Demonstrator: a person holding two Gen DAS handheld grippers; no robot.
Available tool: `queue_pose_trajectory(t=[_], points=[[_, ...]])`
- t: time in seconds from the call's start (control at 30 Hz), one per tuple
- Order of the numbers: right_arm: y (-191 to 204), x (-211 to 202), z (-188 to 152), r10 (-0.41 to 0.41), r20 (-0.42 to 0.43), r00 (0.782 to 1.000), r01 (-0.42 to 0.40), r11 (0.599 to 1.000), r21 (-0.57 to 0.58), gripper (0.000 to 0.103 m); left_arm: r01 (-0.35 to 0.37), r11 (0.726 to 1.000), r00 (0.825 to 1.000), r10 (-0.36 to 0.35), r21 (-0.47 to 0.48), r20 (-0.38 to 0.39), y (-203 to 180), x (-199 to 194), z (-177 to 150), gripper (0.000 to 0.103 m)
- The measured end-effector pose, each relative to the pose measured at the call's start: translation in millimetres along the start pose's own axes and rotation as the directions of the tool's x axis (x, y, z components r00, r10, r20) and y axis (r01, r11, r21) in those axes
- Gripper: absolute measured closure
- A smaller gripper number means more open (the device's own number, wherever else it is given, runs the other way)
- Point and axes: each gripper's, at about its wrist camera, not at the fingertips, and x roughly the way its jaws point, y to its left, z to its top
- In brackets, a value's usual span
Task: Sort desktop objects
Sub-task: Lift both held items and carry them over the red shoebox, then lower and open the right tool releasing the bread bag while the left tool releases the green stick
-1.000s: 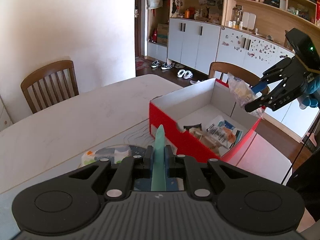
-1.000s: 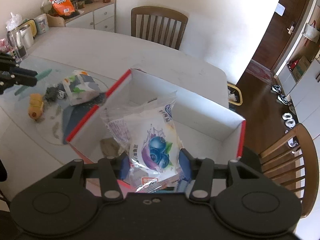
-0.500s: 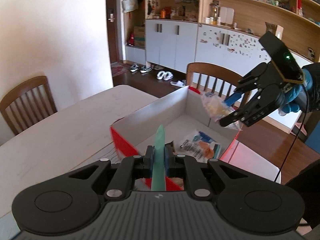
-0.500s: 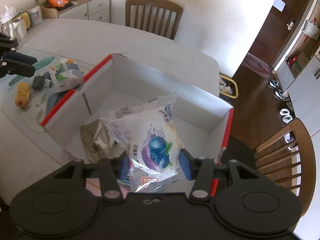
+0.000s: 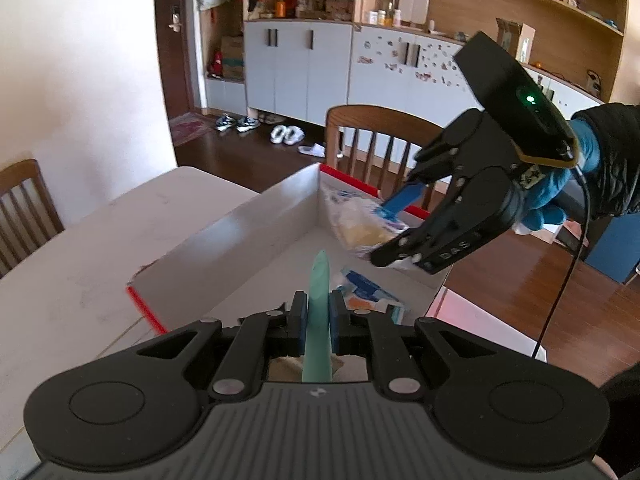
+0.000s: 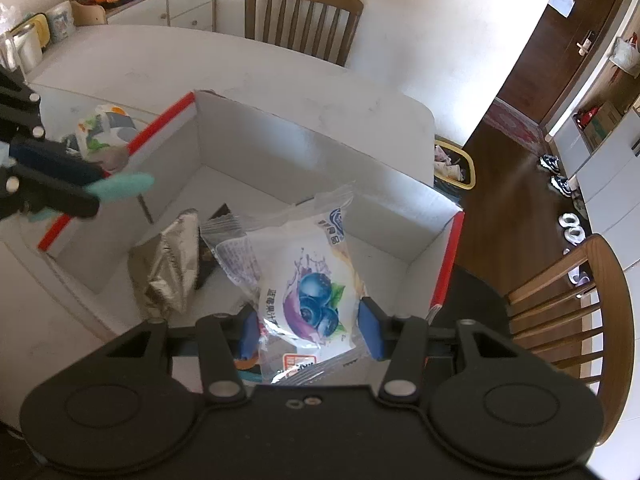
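**Inspector:** Report the state of both tools, placed against the box.

**Operator:** My left gripper (image 5: 319,322) is clamped on a thin mint-green strip (image 5: 319,312), which stands on edge between the pads and points over the near wall of the red-trimmed cardboard box (image 6: 280,152). My right gripper (image 6: 307,330) pinches a blueberry snack packet (image 6: 308,280) — the pads press its two sides and the packet hangs over the box interior, by the corner farthest from my left tool.

**Inspector:** Contents of the box?

**Operator:** A crumpled silver foil bag (image 6: 168,268) and a dark wrapper (image 6: 222,224) lie on its floor, beside the held packet. From the left camera a blue-and-orange packet (image 5: 368,292) lies flat below the strip's tip.

**Inspector:** The surface and the room?

**Operator:** The box sits on a pale table (image 6: 280,76), faintly scuffed. Outside the box's left wall lies a white packet with green print (image 6: 102,128) — its details are unclear. Beyond the box's far wall stands a wooden chair (image 6: 304,16); a second chair (image 5: 380,140) stands behind the box on the cabinet side. White cabinets (image 5: 304,72) with wooden shelving above them line the room, over dark wood flooring with shoes (image 5: 236,123) by the door.
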Motion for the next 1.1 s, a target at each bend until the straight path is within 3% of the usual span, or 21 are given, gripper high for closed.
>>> queue_pose_trajectory(t=[0.47,1.1], points=[[-8,40,12,-0.033,-0.057,0.998,0.029,0.997,-0.065,0.053,0.053,0.999,0.986,-0.053,-0.003,-0.159,-3,63,5,0.093],[-14,79,18,-0.024,-0.152,0.988,0.011,0.996,-0.083,0.053,0.104,0.995,0.951,-0.099,0.002,-0.294,-4,98,-3,0.093]])
